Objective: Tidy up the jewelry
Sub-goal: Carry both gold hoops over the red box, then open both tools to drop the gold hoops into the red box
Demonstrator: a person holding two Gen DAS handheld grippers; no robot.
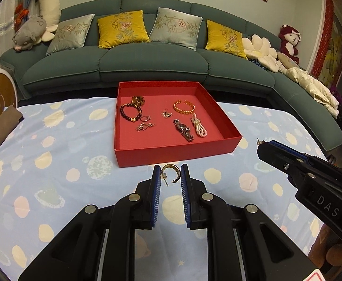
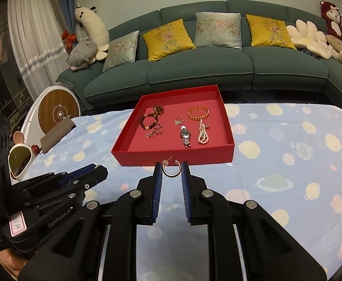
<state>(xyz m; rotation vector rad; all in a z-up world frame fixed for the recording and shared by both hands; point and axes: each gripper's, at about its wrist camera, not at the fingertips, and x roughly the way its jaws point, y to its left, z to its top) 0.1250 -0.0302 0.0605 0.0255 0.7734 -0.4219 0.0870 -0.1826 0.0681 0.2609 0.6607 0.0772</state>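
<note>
Hoop earrings look light, stiff and slippery: one (image 1: pixel 169 172) sits between the left gripper (image 1: pixel 170 175)'s pads, another (image 2: pixel 171 169) between the right gripper (image 2: pixel 171 172)'s, both near the red tray (image 1: pixel 178 155); each claw seems pinched on its hoop's curve

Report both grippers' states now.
Left gripper: fingers closed on a gold hoop earring.
Right gripper: fingers closed on a second hoop earring.
</note>
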